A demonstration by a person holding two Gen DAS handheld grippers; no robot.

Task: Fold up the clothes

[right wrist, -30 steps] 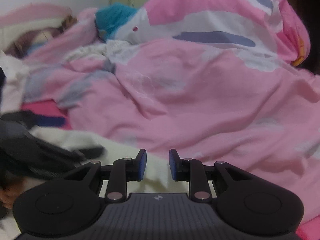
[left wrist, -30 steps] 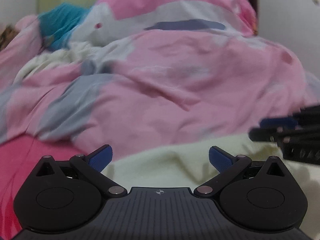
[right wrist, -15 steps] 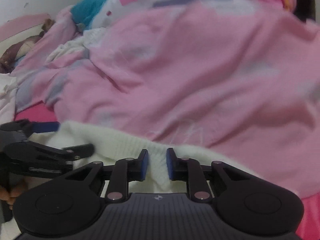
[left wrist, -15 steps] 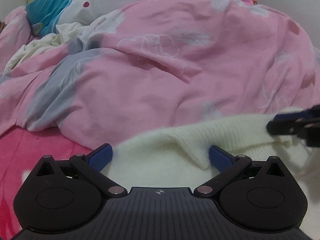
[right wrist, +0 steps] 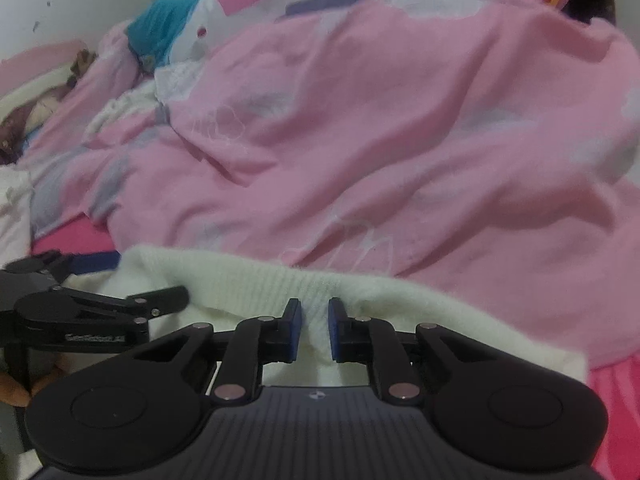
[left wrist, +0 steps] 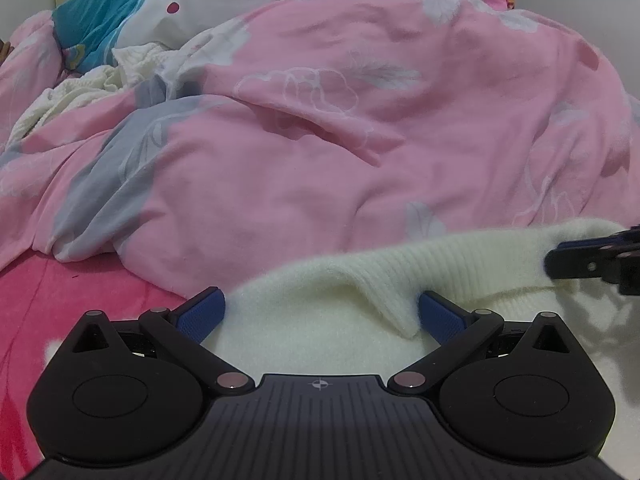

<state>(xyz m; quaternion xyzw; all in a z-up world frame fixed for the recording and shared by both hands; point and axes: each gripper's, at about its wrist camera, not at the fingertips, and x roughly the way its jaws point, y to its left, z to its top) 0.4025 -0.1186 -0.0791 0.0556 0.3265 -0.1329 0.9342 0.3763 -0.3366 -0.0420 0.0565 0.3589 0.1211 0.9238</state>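
Nearest to us, left claw (left wrist: 320, 314) sits wide apart, cream sweater (left wrist: 320, 332) lying between its blue pads (left wrist: 200, 314) with a fold of ribbed hem poking up by the right pad; pads don't press the knit. Right claw (right wrist: 314, 330) has its jaws closing on the same sweater (right wrist: 360, 300), a ridge of the ribbed edge standing between the pads (right wrist: 294, 330); gap is narrow and we see the fabric filling it, pads touching both sides. In the left view the right claw (left wrist: 580, 260) shows at the right edge, at the sweater's far corner. In the right view the left claw (right wrist: 120, 284) shows at the left edge. Sweater lies on the bed over a pink sheet (left wrist: 60, 300). Just behind it, a crumpled pink duvet (left wrist: 360, 140) with grey and white patches. Further back, a white knit (left wrist: 80, 92) and a teal cloth (left wrist: 100, 20).
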